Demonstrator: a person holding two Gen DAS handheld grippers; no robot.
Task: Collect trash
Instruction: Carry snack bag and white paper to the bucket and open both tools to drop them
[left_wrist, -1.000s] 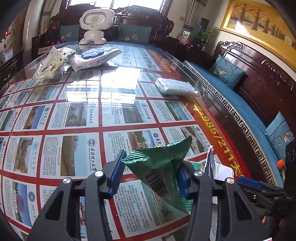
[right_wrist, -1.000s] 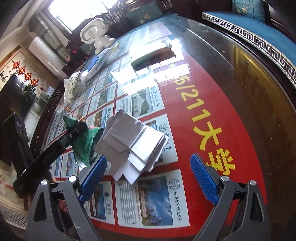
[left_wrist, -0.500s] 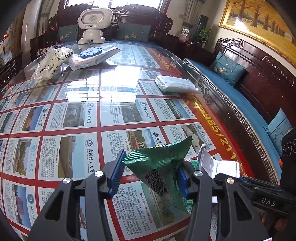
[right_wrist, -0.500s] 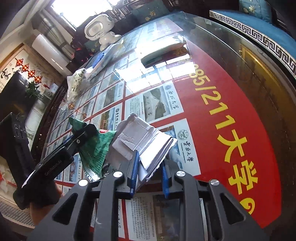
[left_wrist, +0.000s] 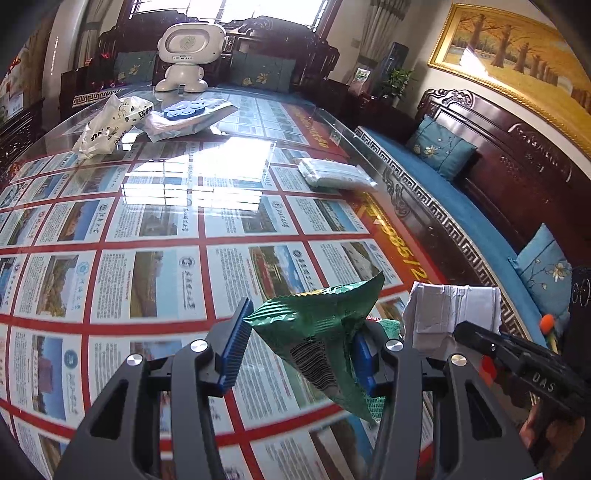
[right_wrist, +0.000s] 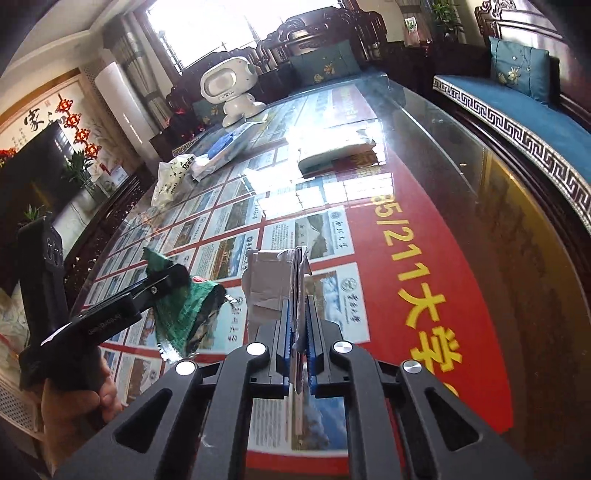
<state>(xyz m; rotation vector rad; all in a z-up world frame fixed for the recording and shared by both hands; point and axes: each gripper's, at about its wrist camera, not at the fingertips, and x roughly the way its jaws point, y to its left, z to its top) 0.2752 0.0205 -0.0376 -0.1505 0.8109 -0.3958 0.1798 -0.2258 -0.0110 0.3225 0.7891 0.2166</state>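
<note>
My left gripper (left_wrist: 299, 349) holds a crumpled green snack wrapper (left_wrist: 325, 332) just above the glass table top (left_wrist: 221, 229); the jaws stand partly apart with the wrapper pressed between them. My right gripper (right_wrist: 298, 328) is shut on a folded white paper wad (right_wrist: 275, 286), lifted off the table. The paper wad (left_wrist: 450, 310) also shows at the right in the left wrist view, and the green wrapper (right_wrist: 181, 306) at the left in the right wrist view. The two grippers are close side by side.
Farther back lie a flat white packet (left_wrist: 334, 173), a white printed bag (left_wrist: 110, 127), a clear bag with a blue piece (left_wrist: 188, 114) and a white robot toy (left_wrist: 186, 55). A blue-cushioned wooden bench (left_wrist: 461, 206) runs along the table's right edge.
My right gripper closed on the white paper wad and lifted it off the table. The left gripper kept holding the green wrapper and barely moved.
</note>
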